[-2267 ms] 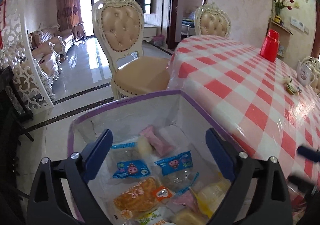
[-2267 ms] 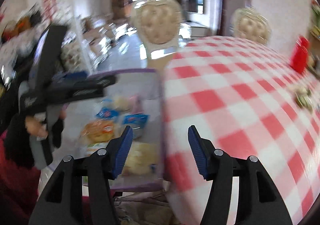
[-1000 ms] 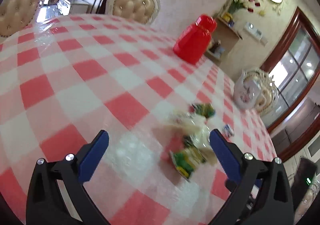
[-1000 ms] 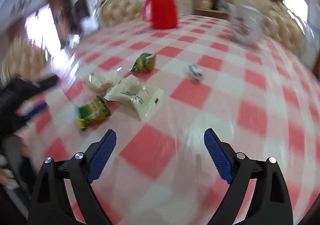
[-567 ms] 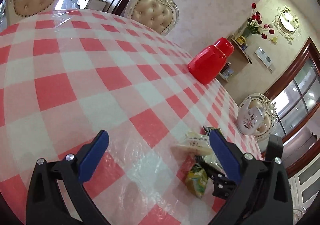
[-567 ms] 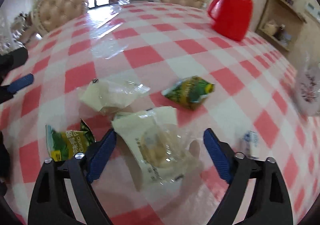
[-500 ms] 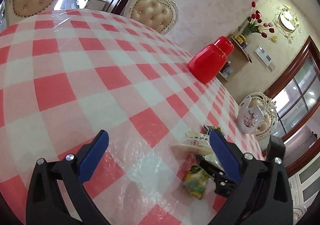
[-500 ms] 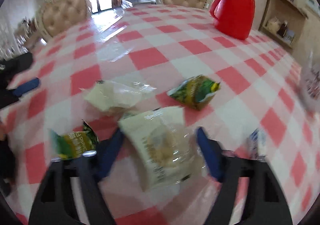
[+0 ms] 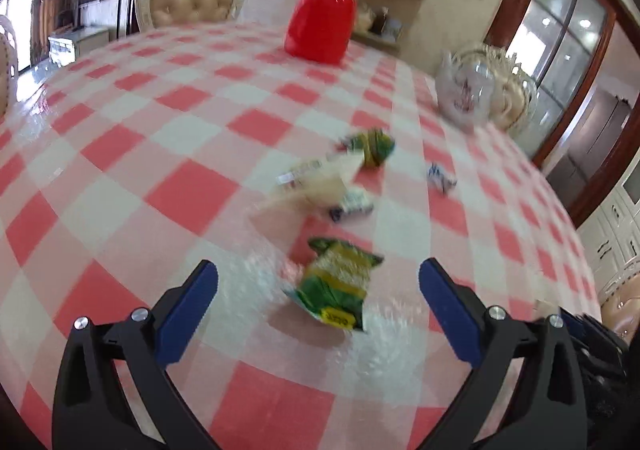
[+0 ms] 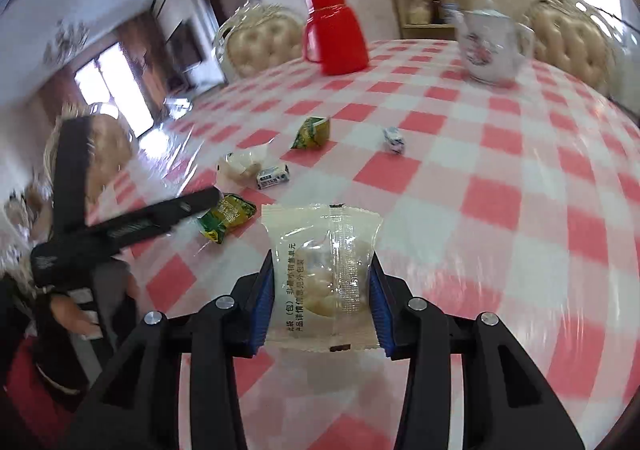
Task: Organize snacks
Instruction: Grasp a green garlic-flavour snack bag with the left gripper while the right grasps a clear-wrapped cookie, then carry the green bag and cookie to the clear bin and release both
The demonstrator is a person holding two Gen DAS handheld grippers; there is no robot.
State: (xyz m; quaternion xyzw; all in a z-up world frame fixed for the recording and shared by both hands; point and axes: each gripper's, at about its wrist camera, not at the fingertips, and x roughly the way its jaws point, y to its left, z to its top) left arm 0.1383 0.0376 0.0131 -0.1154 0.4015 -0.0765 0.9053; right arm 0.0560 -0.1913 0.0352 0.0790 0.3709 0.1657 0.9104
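Right gripper (image 10: 322,286): jaws closing on a clear-wrapped pastry packet (image 10: 322,274); pads at both side edges of the wrapper, packet between them and raised off the counter (image 10: 520,209).
Left gripper (image 9: 318,314): jaws wide, holding nothing; framing a green snack packet (image 9: 334,284) lying flat on the checked cloth, not touching it.
Loose on the counter: pale clear-wrapped bun (image 10: 242,163); small white-and-blue packet (image 10: 273,175) just beside the bun; second green packet (image 10: 312,132) farther back; small blue-and-white candy (image 10: 394,140) apart to the right.
Not part of the job, by the look of it: red jug (image 10: 334,35) and flowered teapot (image 10: 494,45) at the far side.
Done so far: judging by the grip, one packet picked up and ready to carry off.
Left to do: five packets on the cloth, the near green one likely next for the left jaws.
Destination: no box, bag or tray in either view; place for the snacks cannot be told.
Hard to make out: left view smeared by motion, print on packets unreadable there; bun and small packet merge into one pale blur.
Cut off: person seen only as a hand (image 10: 74,314) on the left handle, at the edge of the right view.
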